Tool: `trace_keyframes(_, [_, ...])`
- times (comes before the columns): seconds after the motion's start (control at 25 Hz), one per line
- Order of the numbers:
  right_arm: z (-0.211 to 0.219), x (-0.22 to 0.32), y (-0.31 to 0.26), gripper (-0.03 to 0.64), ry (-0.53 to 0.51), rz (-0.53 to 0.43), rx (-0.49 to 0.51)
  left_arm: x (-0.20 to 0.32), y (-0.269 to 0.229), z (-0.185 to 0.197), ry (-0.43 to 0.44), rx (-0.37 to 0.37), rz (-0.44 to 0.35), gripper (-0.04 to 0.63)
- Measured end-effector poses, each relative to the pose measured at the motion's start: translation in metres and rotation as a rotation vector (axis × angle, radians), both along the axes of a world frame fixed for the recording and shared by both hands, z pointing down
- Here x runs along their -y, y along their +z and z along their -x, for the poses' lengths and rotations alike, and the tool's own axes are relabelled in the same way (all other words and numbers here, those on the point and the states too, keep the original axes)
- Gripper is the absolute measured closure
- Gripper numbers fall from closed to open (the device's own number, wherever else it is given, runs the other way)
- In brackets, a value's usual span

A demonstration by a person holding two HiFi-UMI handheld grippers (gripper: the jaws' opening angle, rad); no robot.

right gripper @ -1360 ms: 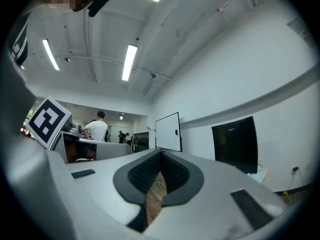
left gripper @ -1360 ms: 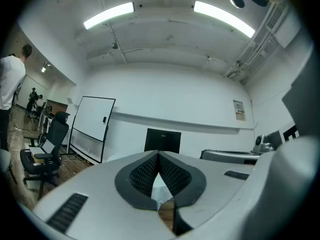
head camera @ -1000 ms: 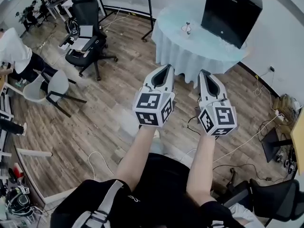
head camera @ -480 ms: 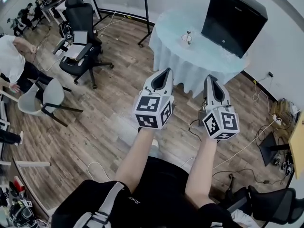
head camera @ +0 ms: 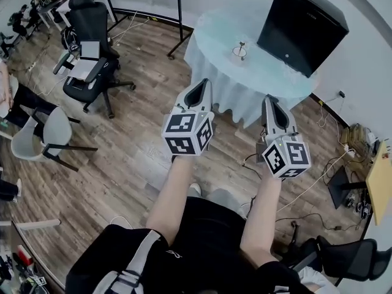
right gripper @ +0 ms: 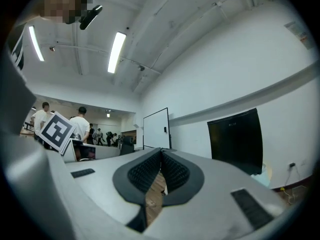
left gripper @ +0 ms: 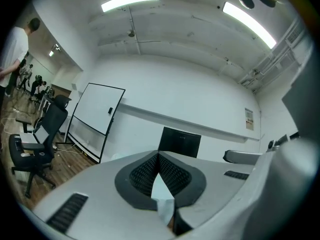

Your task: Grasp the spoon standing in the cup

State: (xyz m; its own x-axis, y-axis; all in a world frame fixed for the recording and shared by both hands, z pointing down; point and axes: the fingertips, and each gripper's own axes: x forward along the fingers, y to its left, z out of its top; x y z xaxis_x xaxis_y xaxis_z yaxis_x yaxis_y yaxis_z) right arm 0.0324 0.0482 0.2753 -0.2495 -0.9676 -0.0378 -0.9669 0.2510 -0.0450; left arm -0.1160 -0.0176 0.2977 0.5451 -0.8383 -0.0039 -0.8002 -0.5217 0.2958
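A small cup (head camera: 239, 53) with a spoon (head camera: 241, 45) standing in it sits on a round table with a pale cloth (head camera: 245, 78), seen in the head view. Next to the cup stands a black box (head camera: 303, 20). My left gripper (head camera: 201, 84) and right gripper (head camera: 270, 100) are held side by side, level, short of the table's near edge. Both point toward the table. In the left gripper view the left gripper (left gripper: 159, 154) is shut and empty, with the black box (left gripper: 179, 142) beyond it. The right gripper (right gripper: 161, 151) is shut on nothing. Neither gripper view shows the cup.
A black office chair (head camera: 86, 72) and a white chair (head camera: 46, 127) stand on the wooden floor at left. A whiteboard stand (head camera: 174, 17) is behind the table's left side. Cables (head camera: 318, 182) trail over the floor at right, near another black chair (head camera: 349, 259).
Both grippers have come closer to the table. The left one has moved up in the head view, and the table and cup now sit nearer.
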Motion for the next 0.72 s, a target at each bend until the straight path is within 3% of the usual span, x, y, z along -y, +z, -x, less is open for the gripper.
trace_keyframes(0.12, [-0.01,0.01,0.0,0.612,0.038,0.014,-0.002,0.004,0.001,-0.007,0.033,-0.006,-0.005,0.595])
trace_keyframes(0.24, [0.003,0.022,-0.005,0.612,0.005,0.006,-0.008,0.009,-0.005,-0.006,0.051,-0.009,-0.029,0.595])
trace_keyframes(0.48, [0.01,0.047,-0.005,0.612,-0.037,0.005,-0.019,0.036,-0.008,0.02,-0.019,-0.044,-0.036,0.595])
trace_keyframes(0.72, [-0.001,0.093,-0.011,0.612,-0.065,-0.023,0.02,0.069,-0.029,0.004,-0.014,0.0,-0.104,0.595])
